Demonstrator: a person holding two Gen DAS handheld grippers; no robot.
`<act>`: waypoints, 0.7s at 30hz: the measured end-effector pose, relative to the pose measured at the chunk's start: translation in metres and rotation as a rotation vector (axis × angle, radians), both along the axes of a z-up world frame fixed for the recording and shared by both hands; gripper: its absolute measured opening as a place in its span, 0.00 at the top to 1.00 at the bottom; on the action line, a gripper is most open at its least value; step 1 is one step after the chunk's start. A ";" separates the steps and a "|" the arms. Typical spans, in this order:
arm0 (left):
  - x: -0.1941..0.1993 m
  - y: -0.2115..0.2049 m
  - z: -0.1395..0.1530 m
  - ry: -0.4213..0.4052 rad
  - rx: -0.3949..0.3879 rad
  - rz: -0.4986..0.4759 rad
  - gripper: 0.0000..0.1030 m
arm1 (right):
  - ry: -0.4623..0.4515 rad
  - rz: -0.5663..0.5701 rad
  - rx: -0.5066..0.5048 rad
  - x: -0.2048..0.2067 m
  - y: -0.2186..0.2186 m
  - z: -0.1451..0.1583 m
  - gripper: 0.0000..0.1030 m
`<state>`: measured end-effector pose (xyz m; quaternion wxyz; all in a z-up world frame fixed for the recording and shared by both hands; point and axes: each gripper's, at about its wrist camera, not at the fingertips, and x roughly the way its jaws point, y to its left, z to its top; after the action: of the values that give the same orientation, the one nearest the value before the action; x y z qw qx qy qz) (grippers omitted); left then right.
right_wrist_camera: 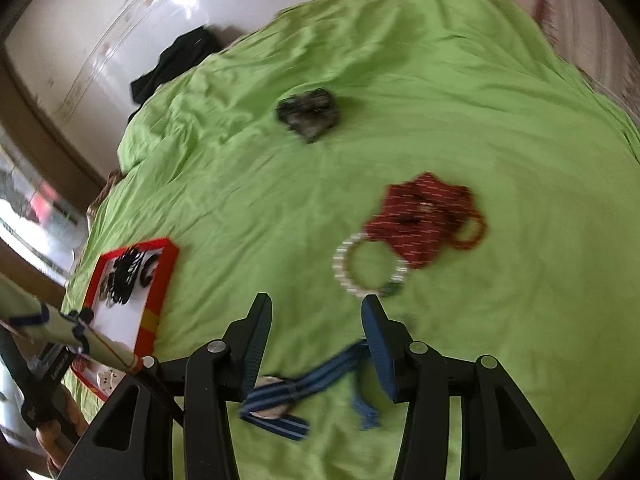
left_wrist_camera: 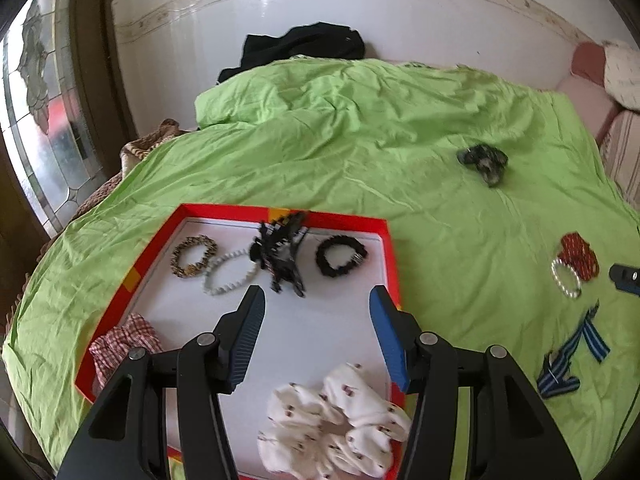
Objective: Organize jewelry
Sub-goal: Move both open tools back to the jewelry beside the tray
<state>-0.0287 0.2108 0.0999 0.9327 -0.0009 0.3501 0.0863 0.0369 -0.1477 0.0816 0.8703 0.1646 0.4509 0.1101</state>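
A red-rimmed tray (left_wrist_camera: 390, 258) with a white floor lies on the green bedspread (left_wrist_camera: 360, 152). In it are a leopard bracelet (left_wrist_camera: 194, 256), a white bead bracelet (left_wrist_camera: 229, 276), a black hair claw (left_wrist_camera: 280, 254), a black scrunchie (left_wrist_camera: 341, 256), a red-checked scrunchie (left_wrist_camera: 124, 344) and a white patterned scrunchie (left_wrist_camera: 334, 420). My left gripper (left_wrist_camera: 318, 300) is open and empty above the tray. My right gripper (right_wrist_camera: 316, 308) is open and empty over the bedspread, above a blue striped bow (right_wrist_camera: 296, 392). Beyond it lie a pearl bracelet (right_wrist_camera: 370, 266), a red scrunchie (right_wrist_camera: 420, 216) and a dark scrunchie (right_wrist_camera: 308, 114).
A black garment (left_wrist_camera: 304, 46) lies at the bed's far edge by the white wall. Pink and white pillows (left_wrist_camera: 608, 68) sit at the far right. A glass door (left_wrist_camera: 36, 120) stands at the left. The tray also shows in the right wrist view (right_wrist_camera: 160, 280).
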 end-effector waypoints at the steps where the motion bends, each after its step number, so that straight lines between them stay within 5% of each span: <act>1: 0.000 -0.003 -0.001 0.004 -0.003 -0.006 0.48 | -0.001 -0.019 0.013 -0.001 -0.012 -0.003 0.51; 11: -0.014 -0.029 0.005 -0.017 -0.119 -0.078 0.48 | -0.008 -0.196 0.179 0.002 -0.118 -0.023 0.50; 15: -0.010 -0.052 -0.004 0.021 -0.189 -0.163 0.48 | 0.023 -0.187 0.193 0.008 -0.125 -0.030 0.50; 21: -0.009 -0.108 -0.026 0.109 -0.194 -0.350 0.48 | 0.050 -0.077 0.188 0.004 -0.099 -0.035 0.50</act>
<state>-0.0378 0.1032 0.0738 0.9087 -0.0251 0.4014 -0.1114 0.0404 -0.2465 0.0466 0.8431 0.2655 0.4535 0.1143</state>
